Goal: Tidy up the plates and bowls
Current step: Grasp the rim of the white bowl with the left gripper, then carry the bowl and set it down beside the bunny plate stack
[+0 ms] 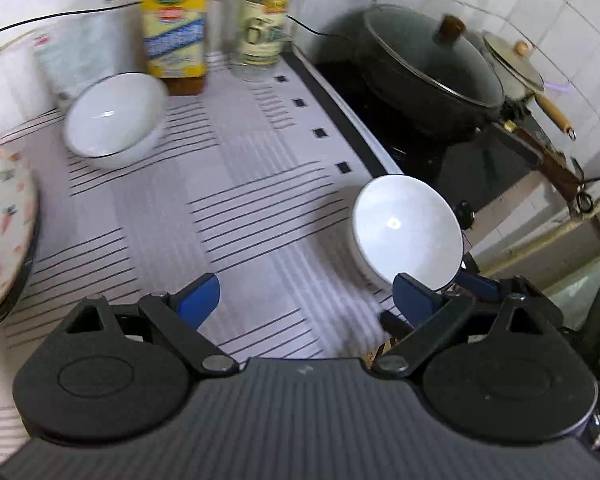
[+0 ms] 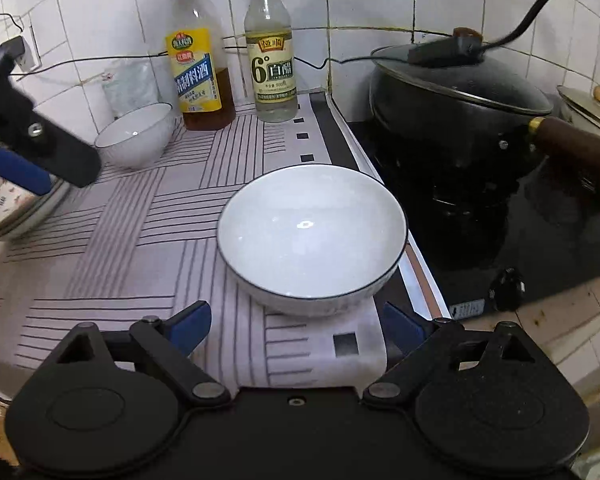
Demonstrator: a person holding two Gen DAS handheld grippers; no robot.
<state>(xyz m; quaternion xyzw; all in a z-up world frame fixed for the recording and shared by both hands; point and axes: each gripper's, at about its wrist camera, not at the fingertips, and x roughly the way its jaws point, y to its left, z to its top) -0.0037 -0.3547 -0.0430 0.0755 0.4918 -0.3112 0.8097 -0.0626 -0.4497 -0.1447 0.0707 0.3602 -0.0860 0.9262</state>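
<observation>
A white bowl with a dark rim [image 2: 312,236] stands on the striped cloth right in front of my right gripper [image 2: 298,330], which is open and empty. The same bowl shows in the left wrist view [image 1: 406,230], ahead and right of my left gripper [image 1: 306,302], which is open and empty above the cloth. A second white bowl [image 1: 114,118] stands at the back left, also in the right wrist view [image 2: 136,136]. A stack of patterned plates [image 1: 2,232] lies at the left edge; in the right wrist view the plates [image 2: 24,210] sit under the left gripper's fingers [image 2: 16,170].
Two bottles [image 2: 200,76] [image 2: 272,60] stand against the tiled wall at the back, with a plastic bag [image 2: 128,84] beside them. A black lidded wok [image 2: 456,96] sits on the dark hob [image 2: 500,236] to the right. A smaller lidded pot [image 1: 512,68] stands behind it.
</observation>
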